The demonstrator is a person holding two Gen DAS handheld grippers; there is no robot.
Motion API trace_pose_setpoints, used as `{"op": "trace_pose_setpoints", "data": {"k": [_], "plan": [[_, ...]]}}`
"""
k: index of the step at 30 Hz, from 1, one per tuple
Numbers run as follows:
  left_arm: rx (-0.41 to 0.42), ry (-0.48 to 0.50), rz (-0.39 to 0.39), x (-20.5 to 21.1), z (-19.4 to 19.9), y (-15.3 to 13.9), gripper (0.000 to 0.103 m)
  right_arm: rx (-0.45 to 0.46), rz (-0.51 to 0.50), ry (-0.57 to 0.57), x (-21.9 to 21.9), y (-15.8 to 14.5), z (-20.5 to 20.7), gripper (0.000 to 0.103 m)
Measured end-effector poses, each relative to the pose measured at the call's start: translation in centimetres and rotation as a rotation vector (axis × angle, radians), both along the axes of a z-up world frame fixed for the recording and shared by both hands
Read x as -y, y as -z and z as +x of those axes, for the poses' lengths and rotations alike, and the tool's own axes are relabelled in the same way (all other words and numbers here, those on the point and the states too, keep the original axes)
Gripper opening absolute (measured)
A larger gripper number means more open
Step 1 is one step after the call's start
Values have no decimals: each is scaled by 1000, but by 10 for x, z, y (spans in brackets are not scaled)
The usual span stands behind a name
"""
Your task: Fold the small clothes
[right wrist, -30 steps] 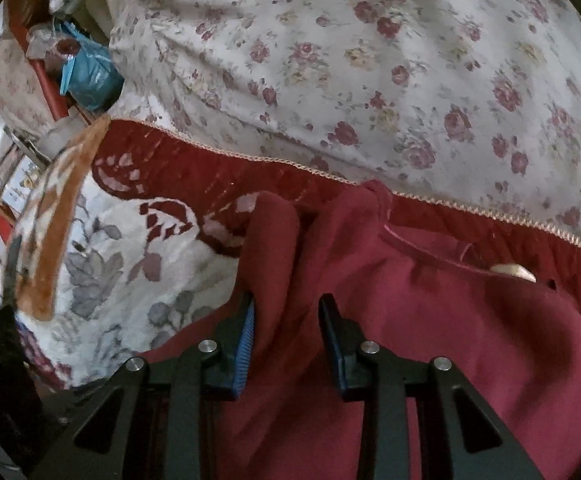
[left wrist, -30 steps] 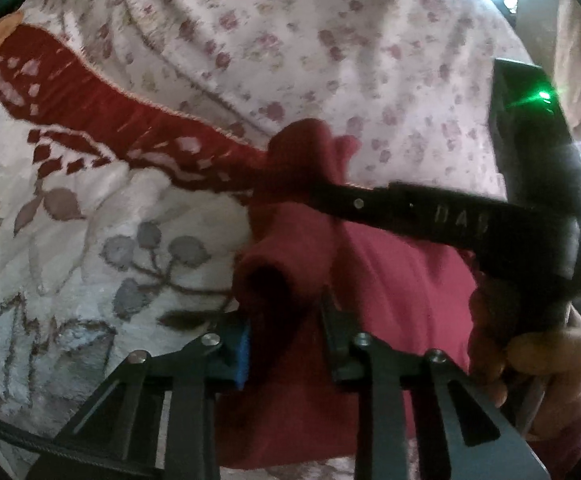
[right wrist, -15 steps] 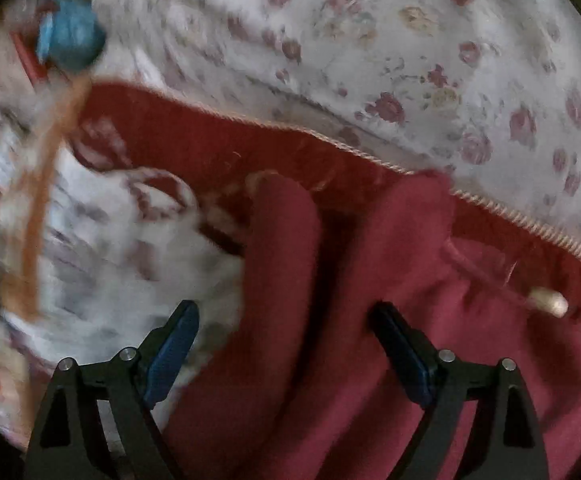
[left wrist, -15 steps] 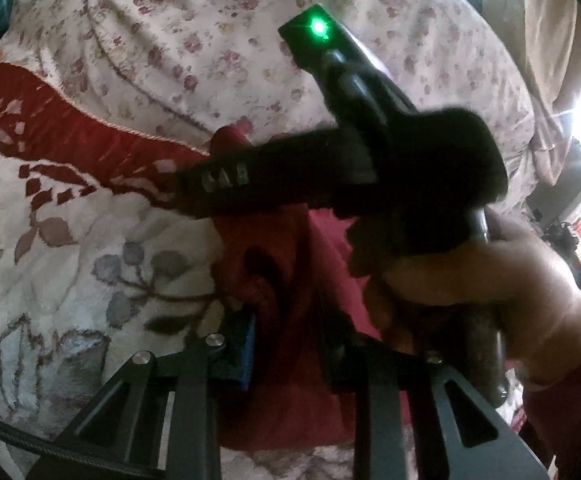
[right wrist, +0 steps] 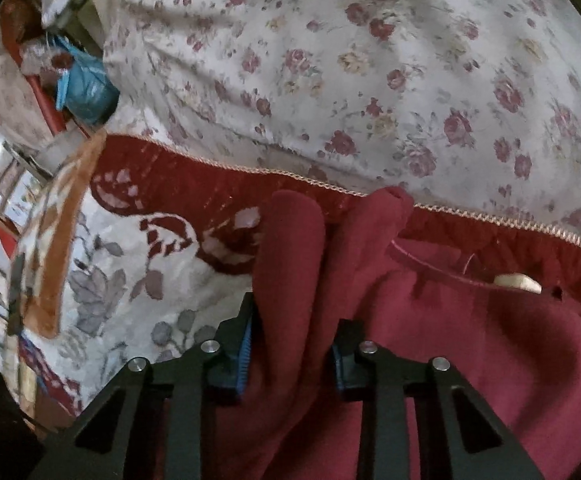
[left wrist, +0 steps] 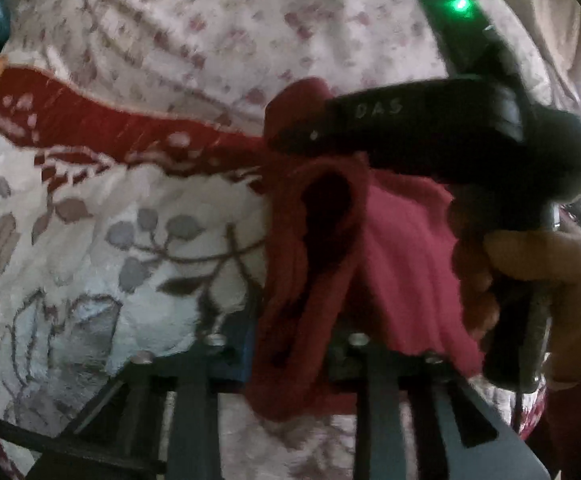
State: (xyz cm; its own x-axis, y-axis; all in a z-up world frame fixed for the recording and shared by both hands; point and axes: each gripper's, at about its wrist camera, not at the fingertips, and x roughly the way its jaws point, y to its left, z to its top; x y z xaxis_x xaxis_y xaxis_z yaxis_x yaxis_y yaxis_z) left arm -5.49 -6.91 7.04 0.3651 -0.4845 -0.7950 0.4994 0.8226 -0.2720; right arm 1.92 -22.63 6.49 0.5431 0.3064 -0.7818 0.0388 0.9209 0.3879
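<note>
A dark red fleece garment (left wrist: pixel 394 248) lies bunched on a bed. In the left wrist view my left gripper (left wrist: pixel 290 354) is shut on a thick fold of it. My right gripper's black body (left wrist: pixel 430 128) reaches in from the right, held by a hand (left wrist: pixel 542 276), its tip at the garment's far end. In the right wrist view my right gripper (right wrist: pixel 290 340) is shut on another fold of the garment (right wrist: pixel 470 352). A white label (right wrist: pixel 516 282) shows at its neckline.
The garment rests on a white blanket (left wrist: pixel 102 248) with grey leaves and a dark red border (right wrist: pixel 194 188). A floral sheet (right wrist: pixel 370 60) lies beyond. A blue bag (right wrist: pixel 86 88) and clutter sit past the bed's left edge.
My right gripper was shut, opened wide half a second ago, and has shut again on a fold of the garment. In the left view it swung across and back. The left grip held.
</note>
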Motion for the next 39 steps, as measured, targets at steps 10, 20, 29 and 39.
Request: {"op": "trace_pose_setpoints", "data": {"k": [10,20,29,39], "plan": [[96,175,-77,76,-68,-64,16,114,58,62,86,-57,-80,28],[54,363,-5,205,-124,-39,16,84,58,269,216,-40,-165,28],[62,403,80,245,-147,-12,16,-15,95,448,271,16,-184,29],[200,397,29,154,-140,-66,71,106,122,407,242,-30,-249,80]]}}
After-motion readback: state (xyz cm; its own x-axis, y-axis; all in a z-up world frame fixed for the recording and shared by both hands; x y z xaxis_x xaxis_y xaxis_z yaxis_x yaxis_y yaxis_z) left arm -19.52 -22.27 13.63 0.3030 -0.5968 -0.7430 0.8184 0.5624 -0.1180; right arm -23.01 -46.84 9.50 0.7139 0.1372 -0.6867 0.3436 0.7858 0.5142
